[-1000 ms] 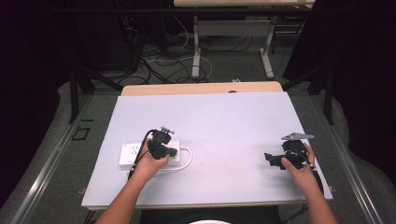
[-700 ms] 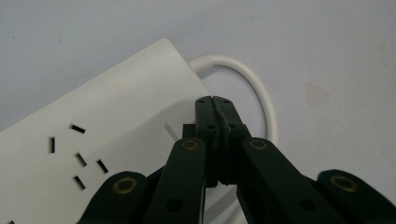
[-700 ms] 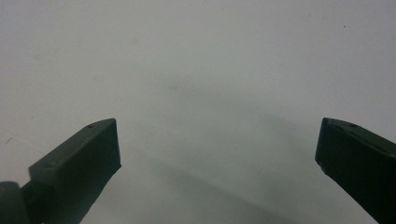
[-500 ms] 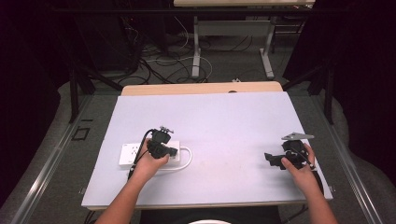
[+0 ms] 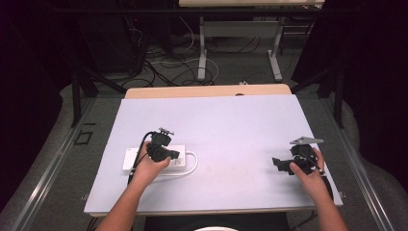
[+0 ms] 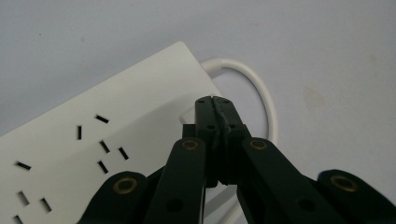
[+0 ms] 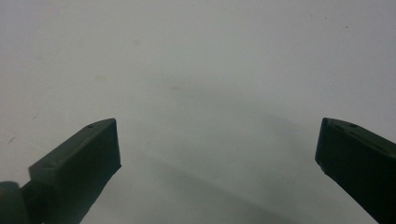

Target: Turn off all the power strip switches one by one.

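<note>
Two tools: left tool [image 6: 215, 105] clenched over white plastic power strip [image 6: 84, 135]; right tool [image 7: 217, 154] released.
Strip may be shoved or its white cord [image 6: 259, 88] snagged.

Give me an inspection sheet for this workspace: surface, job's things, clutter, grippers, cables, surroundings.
Surface: pale grey table, faint marks, otherwise bare.
Job's things: white power strip lying flat at the table's left, sockets empty.
Clutter: nothing seen.
Grippers: left gripper over the strip's cord end, jaws shut together, nothing seen between them; right gripper at the table's right, jaws wide open over bare surface.
Cables: white cord looping from the strip's end.
Surroundings: dark room, floor cables, second table's legs behind.
</note>
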`<action>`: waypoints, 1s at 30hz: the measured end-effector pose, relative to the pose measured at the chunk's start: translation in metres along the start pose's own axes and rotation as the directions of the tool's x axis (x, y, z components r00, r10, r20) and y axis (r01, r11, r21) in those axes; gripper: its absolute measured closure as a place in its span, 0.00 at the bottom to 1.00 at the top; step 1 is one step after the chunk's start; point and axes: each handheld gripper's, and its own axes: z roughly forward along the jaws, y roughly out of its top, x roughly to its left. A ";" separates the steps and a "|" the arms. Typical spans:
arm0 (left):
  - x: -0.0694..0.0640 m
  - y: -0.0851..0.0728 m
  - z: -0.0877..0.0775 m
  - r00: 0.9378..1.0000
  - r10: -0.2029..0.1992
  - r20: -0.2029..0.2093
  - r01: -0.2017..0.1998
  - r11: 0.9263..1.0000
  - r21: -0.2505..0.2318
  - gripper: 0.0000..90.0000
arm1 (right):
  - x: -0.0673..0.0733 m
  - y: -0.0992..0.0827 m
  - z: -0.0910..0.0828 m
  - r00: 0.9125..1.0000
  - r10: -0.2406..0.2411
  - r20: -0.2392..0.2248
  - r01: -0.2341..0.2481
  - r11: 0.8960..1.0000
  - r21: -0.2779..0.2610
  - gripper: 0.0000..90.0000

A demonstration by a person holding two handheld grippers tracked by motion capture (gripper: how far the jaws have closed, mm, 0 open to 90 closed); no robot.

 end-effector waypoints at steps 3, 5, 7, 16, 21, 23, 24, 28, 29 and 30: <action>0.002 -0.001 -0.005 1.000 -0.021 -0.001 0.021 1.000 -0.008 1.00 | 0.000 0.000 0.000 1.000 -0.005 -0.006 0.005 1.000 -0.001 0.00; 0.005 -0.001 -0.007 1.000 -0.023 -0.005 0.023 1.000 -0.016 1.00 | 0.000 0.000 0.000 1.000 -0.008 -0.010 0.008 1.000 -0.001 0.00; 0.007 -0.002 -0.010 1.000 -0.029 -0.007 0.029 0.999 -0.020 1.00 | 0.001 0.000 0.000 1.000 -0.012 -0.011 0.012 1.000 0.001 0.00; 0.018 -0.009 -0.021 0.998 -0.056 -0.020 0.056 0.998 -0.030 1.00 | 0.002 0.000 -0.001 1.000 -0.020 -0.020 0.020 1.000 0.002 0.00; 0.024 -0.013 -0.024 0.997 -0.072 -0.023 0.071 0.997 -0.032 1.00 | 0.003 0.000 0.000 0.999 -0.027 -0.043 0.028 0.999 0.022 0.00; 0.026 -0.015 -0.024 0.997 -0.077 -0.022 0.076 0.997 -0.026 1.00 | 0.003 0.000 0.001 0.999 -0.027 -0.047 0.029 0.999 0.028 0.00; 0.027 -0.016 -0.025 0.997 -0.076 -0.021 0.076 0.997 -0.020 1.00 | 0.004 0.000 0.001 0.998 -0.027 -0.053 0.029 0.999 0.029 0.00; 0.029 -0.018 -0.026 0.996 -0.086 -0.028 0.085 0.996 -0.023 1.00 | 0.004 0.000 0.001 0.998 -0.037 -0.052 0.039 0.999 0.035 0.00; 0.030 -0.019 -0.026 0.996 -0.085 -0.028 0.085 0.996 -0.023 1.00 | 0.004 0.000 0.001 0.998 -0.037 -0.052 0.039 0.999 0.035 0.00; 0.030 -0.019 -0.026 0.996 -0.087 -0.027 0.086 0.996 -0.020 1.00 | 0.004 0.000 0.001 0.998 -0.039 -0.050 0.041 0.999 0.034 0.00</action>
